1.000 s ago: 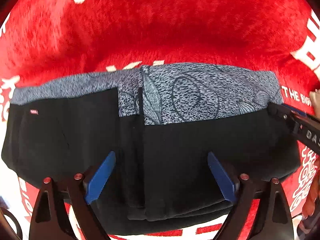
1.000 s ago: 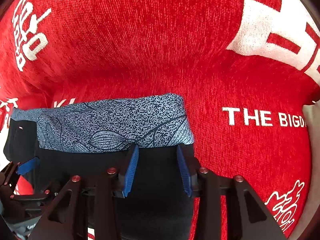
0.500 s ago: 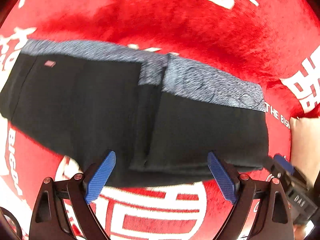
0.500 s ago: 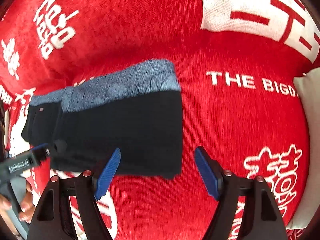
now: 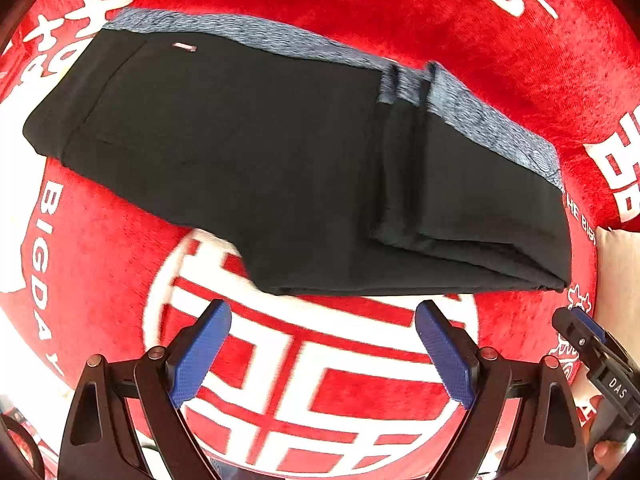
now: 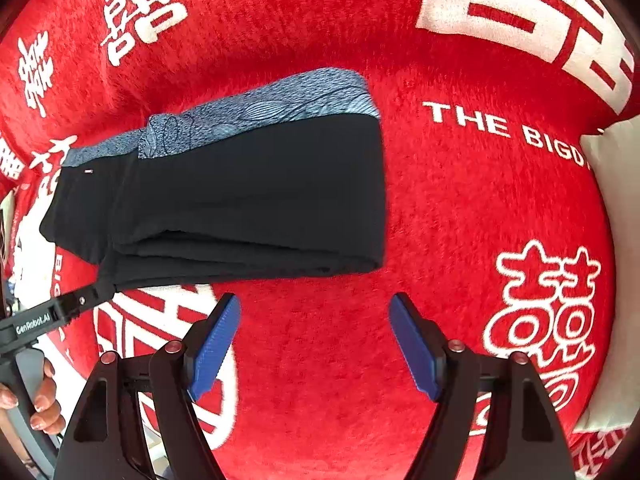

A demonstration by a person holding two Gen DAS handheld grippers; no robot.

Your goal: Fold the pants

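Note:
The black pants (image 5: 280, 168) with a blue-grey patterned waistband (image 5: 472, 120) lie folded flat on the red blanket (image 5: 360, 12); they also show in the right wrist view (image 6: 248, 200). My left gripper (image 5: 324, 352) is open and empty, hovering just in front of the pants' near edge. My right gripper (image 6: 316, 344) is open and empty, in front of the fold's right end. The left gripper's tip (image 6: 80, 300) shows at the pants' near left corner in the right view. The right gripper's tip (image 5: 580, 332) shows at lower right in the left view.
The red blanket (image 6: 460, 220) with white characters and lettering covers the whole surface. A white pillow or cushion (image 6: 616, 208) lies at the right edge. A hand (image 6: 40, 404) holds the left gripper's handle at lower left.
Both grippers opened and let go of the pants, then pulled back and up toward me. The pants now lie folded on the blanket, farther from both cameras.

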